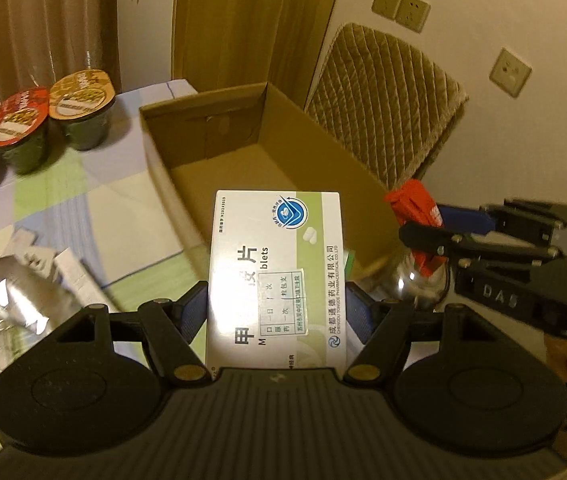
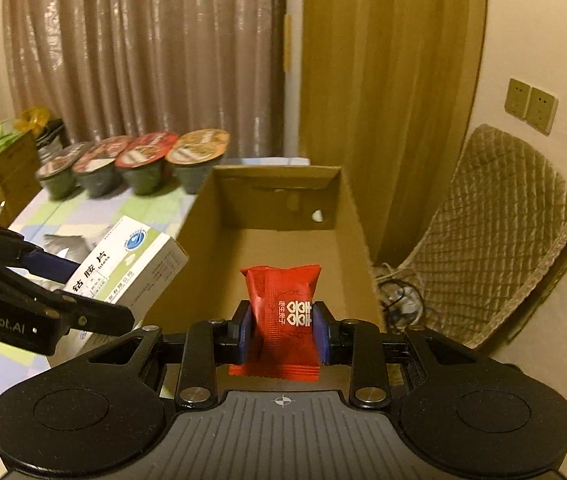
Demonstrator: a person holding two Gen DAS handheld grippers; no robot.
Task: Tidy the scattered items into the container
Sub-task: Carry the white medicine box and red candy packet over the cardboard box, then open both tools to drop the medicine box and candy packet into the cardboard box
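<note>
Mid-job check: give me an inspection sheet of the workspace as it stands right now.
Surface: pastel checked tablecloth.
Job's things: open brown cardboard box, nothing seen inside; white and green medicine carton; red sweet packet.
Clutter: silver foil pouch; row of lidded dark noodle cups.
Grippers: left gripper shut on carton; right gripper shut on packet; both held near the box's near end.
Cables: tangle on floor beside box.
Surroundings: curtains, quilted chair, wall sockets.

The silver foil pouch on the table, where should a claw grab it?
Probably the silver foil pouch is best pinched at a flat sealed edge, coming from above: it lies crumpled on the table, and its puffy middle would likely slip.
</note>
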